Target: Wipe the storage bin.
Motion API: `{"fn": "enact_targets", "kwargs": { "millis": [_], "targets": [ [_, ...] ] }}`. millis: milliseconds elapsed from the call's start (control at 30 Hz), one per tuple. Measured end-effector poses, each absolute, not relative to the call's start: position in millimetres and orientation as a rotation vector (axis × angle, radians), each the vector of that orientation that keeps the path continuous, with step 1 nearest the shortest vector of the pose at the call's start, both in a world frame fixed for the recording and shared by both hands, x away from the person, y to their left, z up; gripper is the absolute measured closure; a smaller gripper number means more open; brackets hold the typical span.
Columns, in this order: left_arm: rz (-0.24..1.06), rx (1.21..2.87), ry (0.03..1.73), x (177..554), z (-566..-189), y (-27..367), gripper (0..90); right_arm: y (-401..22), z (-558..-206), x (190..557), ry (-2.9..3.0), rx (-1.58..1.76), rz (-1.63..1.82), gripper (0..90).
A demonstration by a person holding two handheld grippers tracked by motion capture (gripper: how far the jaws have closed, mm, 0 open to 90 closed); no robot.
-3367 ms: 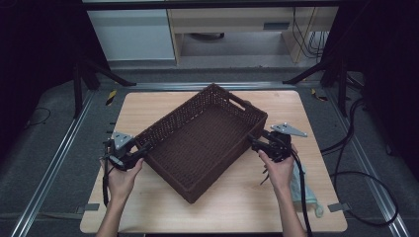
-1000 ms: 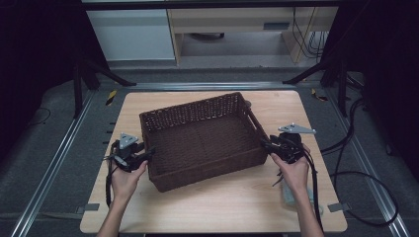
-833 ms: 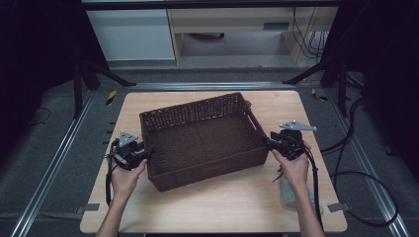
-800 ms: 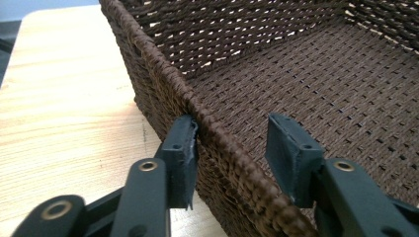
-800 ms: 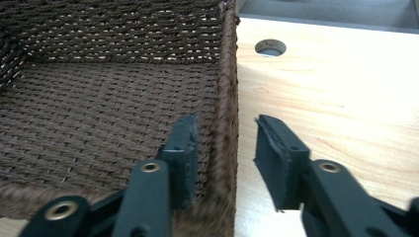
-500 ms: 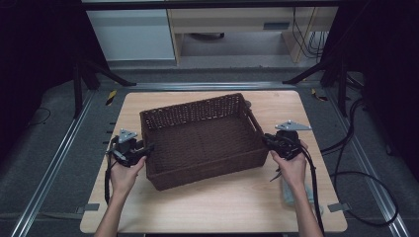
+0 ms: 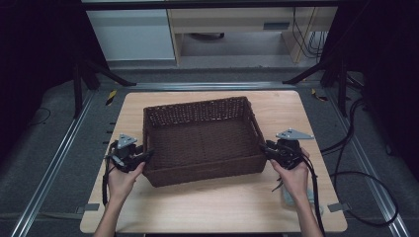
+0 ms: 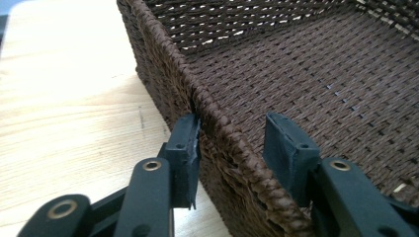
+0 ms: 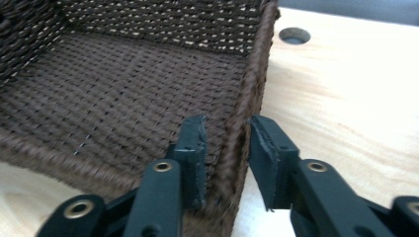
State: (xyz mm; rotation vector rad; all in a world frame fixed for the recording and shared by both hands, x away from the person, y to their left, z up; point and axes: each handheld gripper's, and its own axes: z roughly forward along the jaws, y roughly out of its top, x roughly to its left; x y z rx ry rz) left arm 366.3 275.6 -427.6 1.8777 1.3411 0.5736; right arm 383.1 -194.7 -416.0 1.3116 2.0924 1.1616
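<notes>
A dark brown wicker basket lies empty on the wooden table, nearly square to its edges. My left gripper straddles the basket's left wall near the front corner. In the left gripper view the outer pad touches the wall while the inner pad stands off the rim; these jaws have just been closing. My right gripper straddles the right wall. In the right gripper view both pads sit slightly off the weave; these jaws have just been opening.
A round hole is cut in the tabletop beyond the basket's right wall. Metal rails run along both sides of the table. Cables lie on the floor at the right. A pale cabinet stands behind.
The basket stood diagonally a few seconds ago and now lies almost square to the table. Over the last second the basket and both hands have barely moved.
</notes>
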Motion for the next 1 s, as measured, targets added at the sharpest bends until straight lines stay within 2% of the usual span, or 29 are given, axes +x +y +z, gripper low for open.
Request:
{"fn": "enact_targets", "kwargs": {
  "millis": [167, 267, 533, 800, 1000],
  "targets": [
    [0.589, 1.904, 1.331, 370.0, -426.8, 276.4, 58.9, -192.8, -420.4, 397.2, 2.093, 1.320, 1.152, 63.1],
    [0.580, 1.885, 1.340, 373.8, -428.2, 278.6, 59.4, -191.8, -422.6, 399.5, 2.100, 1.313, 1.193, 69.7],
    [0.572, 1.901, 1.328, 367.6, -426.6, 278.7, 55.9, -187.9, -423.6, 386.7, 2.078, 1.313, 1.160, 72.3],
    [0.547, 1.917, 1.331, 360.3, -424.6, 281.0, 62.8, -185.9, -421.2, 366.2, 2.092, 1.317, 1.141, 70.0],
    [0.549, 1.936, 1.337, 351.7, -422.7, 283.5, 64.3, -184.6, -421.5, 353.4, 2.094, 1.328, 1.164, 69.3]
  ]
}}
